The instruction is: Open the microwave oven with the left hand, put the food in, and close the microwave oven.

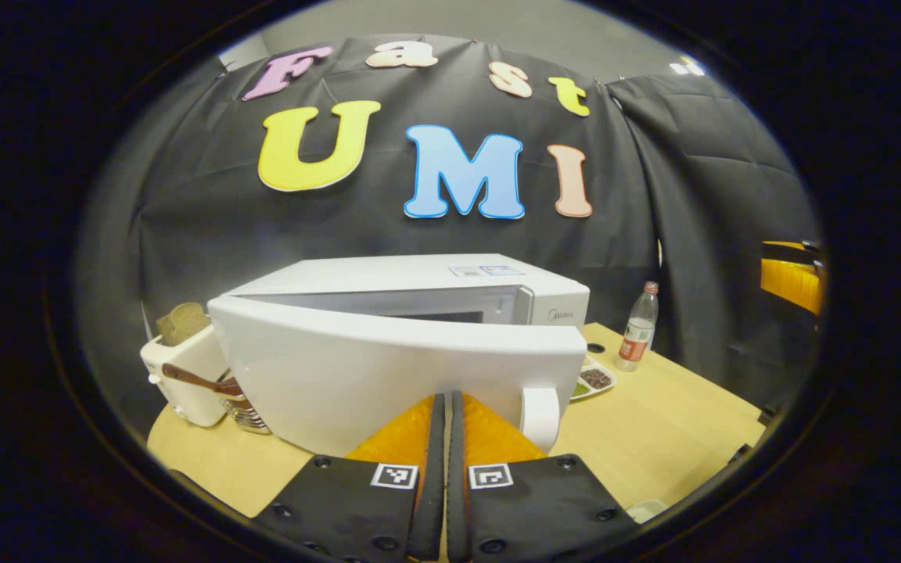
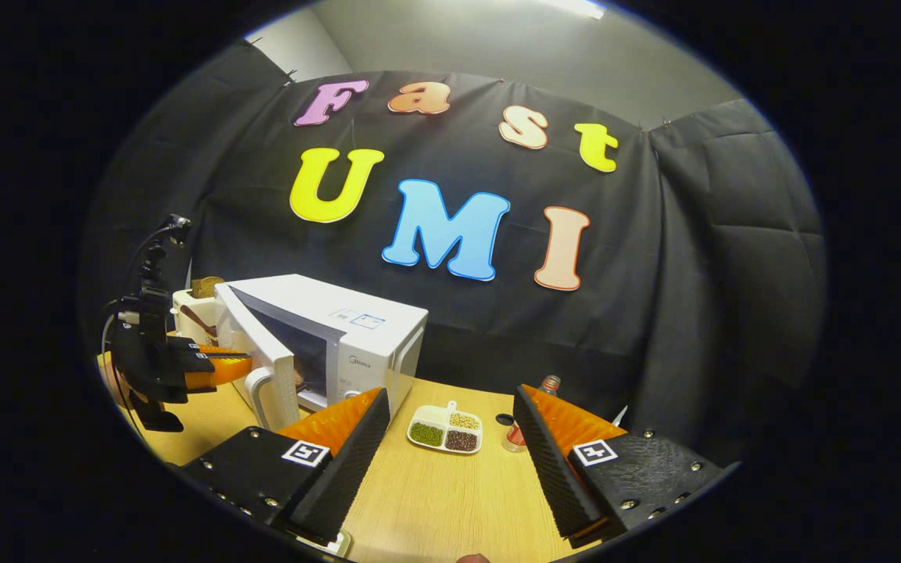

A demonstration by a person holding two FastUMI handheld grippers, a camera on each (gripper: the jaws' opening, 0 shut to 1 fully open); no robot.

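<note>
The white microwave (image 1: 419, 277) stands on the wooden table with its door (image 1: 388, 367) swung partly open, the handle (image 1: 540, 414) at the door's right end. My left gripper (image 1: 447, 399) is shut with nothing between its fingers, and its tips rest against the door's outer face. In the right gripper view the left gripper (image 2: 239, 361) sits at the door (image 2: 259, 352) from the left, and the cavity of the microwave (image 2: 364, 336) is dim. My right gripper (image 2: 450, 393) hangs open over the table. A divided food tray (image 2: 446, 430) lies beyond its fingers.
A white toaster (image 1: 184, 375) holding bread stands left of the microwave, with a brown-handled utensil (image 1: 200, 381) beside it. A plastic bottle (image 1: 638, 328) stands at the table's far right, behind the food tray (image 1: 595, 379). A small dark hole (image 2: 505, 420) marks the tabletop.
</note>
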